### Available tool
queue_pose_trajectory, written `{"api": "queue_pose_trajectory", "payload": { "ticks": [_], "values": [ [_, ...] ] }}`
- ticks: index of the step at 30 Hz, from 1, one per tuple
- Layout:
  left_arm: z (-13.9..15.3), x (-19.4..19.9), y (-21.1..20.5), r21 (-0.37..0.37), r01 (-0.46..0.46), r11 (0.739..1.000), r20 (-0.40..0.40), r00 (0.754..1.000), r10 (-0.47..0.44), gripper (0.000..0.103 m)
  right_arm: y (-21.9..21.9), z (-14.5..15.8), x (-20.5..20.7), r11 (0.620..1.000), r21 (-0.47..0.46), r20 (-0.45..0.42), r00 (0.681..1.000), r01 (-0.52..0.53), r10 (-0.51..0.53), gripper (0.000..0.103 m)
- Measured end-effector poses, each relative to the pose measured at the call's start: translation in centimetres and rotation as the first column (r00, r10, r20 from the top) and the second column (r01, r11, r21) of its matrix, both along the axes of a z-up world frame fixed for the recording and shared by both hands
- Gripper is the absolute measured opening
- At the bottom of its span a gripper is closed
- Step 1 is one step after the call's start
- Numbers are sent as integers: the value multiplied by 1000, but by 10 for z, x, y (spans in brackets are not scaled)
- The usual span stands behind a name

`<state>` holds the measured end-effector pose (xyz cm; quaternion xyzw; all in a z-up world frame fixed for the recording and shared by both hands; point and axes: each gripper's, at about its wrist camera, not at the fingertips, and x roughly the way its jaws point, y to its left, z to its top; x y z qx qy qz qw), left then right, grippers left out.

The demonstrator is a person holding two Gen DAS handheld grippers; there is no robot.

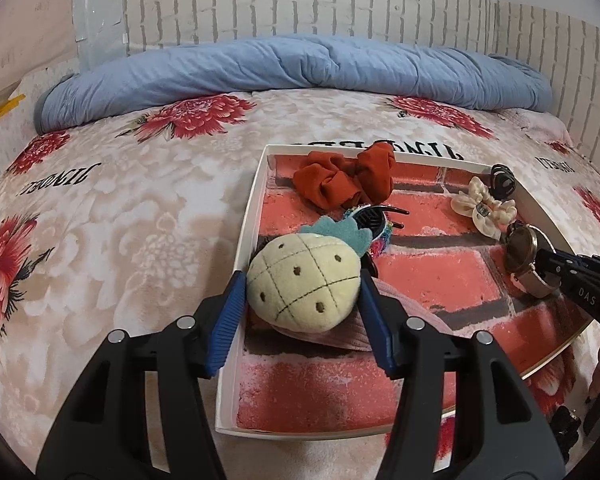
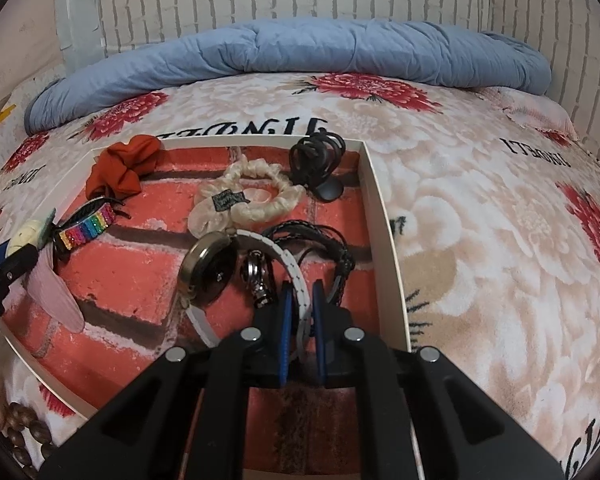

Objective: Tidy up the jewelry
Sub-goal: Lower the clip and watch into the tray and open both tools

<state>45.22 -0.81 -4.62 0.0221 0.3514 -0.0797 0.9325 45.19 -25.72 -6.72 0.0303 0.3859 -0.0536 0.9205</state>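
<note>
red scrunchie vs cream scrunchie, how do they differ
The red scrunchie is crumpled into a bunch with no open centre showing; the cream scrunchie lies flat as an open ring. The red one is matte and shows no tag; the cream one looks glossy and carries a small dark label. The red one sits at the tray's far left corner, the cream one nearer the far right. Both lie untouched in the tray.

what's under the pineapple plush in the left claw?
A pink ribbed fabric piece lies beneath the pineapple plush, on the tray. How the two join is covered.
</note>
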Motion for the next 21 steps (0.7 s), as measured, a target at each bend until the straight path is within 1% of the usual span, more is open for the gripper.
{"api": "queue_pose_trajectory", "payload": {
  "ticks": [3,5,6,7,9,11,12,13,15,16,17,18,19,21],
  "values": [
    [-1,0,-1,-2,4,1000,-1,1000,-4,55,0,4,-3,1000,8,13,1000,-7,7,12],
    [0,-1,0,1,6,1000,0,1000,-6,57,-2,8,-6,1000,17,28,1000,-3,3,31],
    [0,-2,-1,1,9,1000,3,1000,-9,58,-3,10,-9,1000,27,41,999,-2,1,51],
    [1,-3,-2,2,15,1000,9,1000,-15,62,-3,12,-12,999,38,52,999,-6,4,57],
    [4,-9,-4,2,26,1000,21,999,-26,68,-4,17,-16,998,54,63,998,-15,11,57],
    [7,-16,-7,16,19,1000,35,999,-19,81,-6,24,-24,998,67,90,996,-19,13,59],
    [10,-22,-7,35,2,999,57,998,-4,88,-7,28,-28,997,73,103,995,-19,11,64],
    [13,-27,-8,37,7,999,68,998,-9,89,-9,32,-34,997,78,120,993,-14,5,69],
    [18,-37,-7,31,21,999,75,997,-23,89,-12,41,-44,997,79,150,989,-6,-6,71],
    [21,-42,-7,31,19,999,78,997,-21,90,-15,45,-53,997,77,165,986,3,-16,75],
    [23,-46,-6,30,17,999,82,996,-19,92,-17,48,-58,997,77,175,984,12,-26,78],
    [27,-52,-5,28,14,1000,88,996,-16,96,-20,51,-65,997,79,185,982,22,-36,84],
    [30,-58,-3,28,8,1000,96,995,-10,98,-23,53,-74,996,83,191,981,30,-46,87],
    [36,-72,1,26,-4,1000,108,994,2,98,-28,53,-92,995,89,190,980,39,-56,90]
  ]
}}
